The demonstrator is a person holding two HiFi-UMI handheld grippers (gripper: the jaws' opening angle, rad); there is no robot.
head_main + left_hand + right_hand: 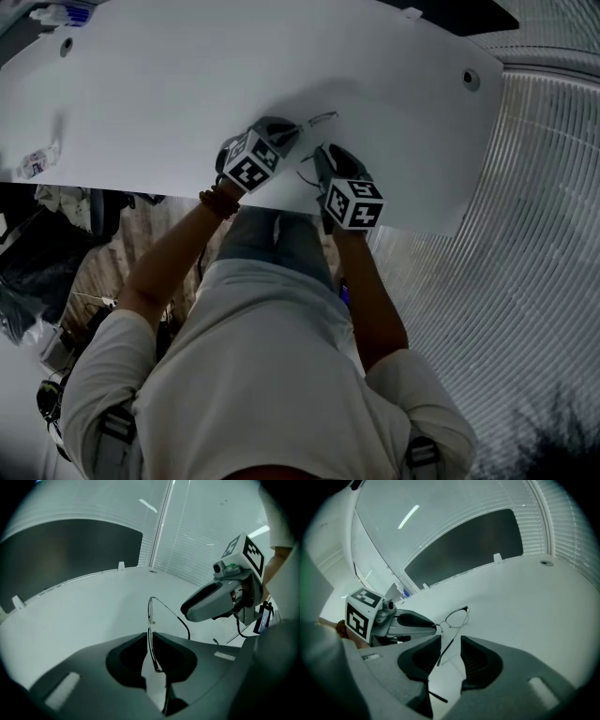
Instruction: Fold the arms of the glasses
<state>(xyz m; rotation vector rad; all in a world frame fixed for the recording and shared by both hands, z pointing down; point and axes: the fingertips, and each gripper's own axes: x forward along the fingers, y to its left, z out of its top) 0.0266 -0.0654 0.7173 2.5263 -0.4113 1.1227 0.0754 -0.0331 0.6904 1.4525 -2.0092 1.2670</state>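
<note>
left tongs (150,639) clamped on the glasses (150,607) by the lens rim; right tongs (451,638) spread apart, one arm (446,646) running loose between them

No readable text is showing anywhere. One marker cube (250,162) and the other cube (354,203) are carrying only square patterns (no letters), and a label (33,165) on the table (169,84) is appearing too small to read.

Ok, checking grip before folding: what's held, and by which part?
The left claw grips the thin wire-framed glasses by one lens rim; the right claw is open.
</note>
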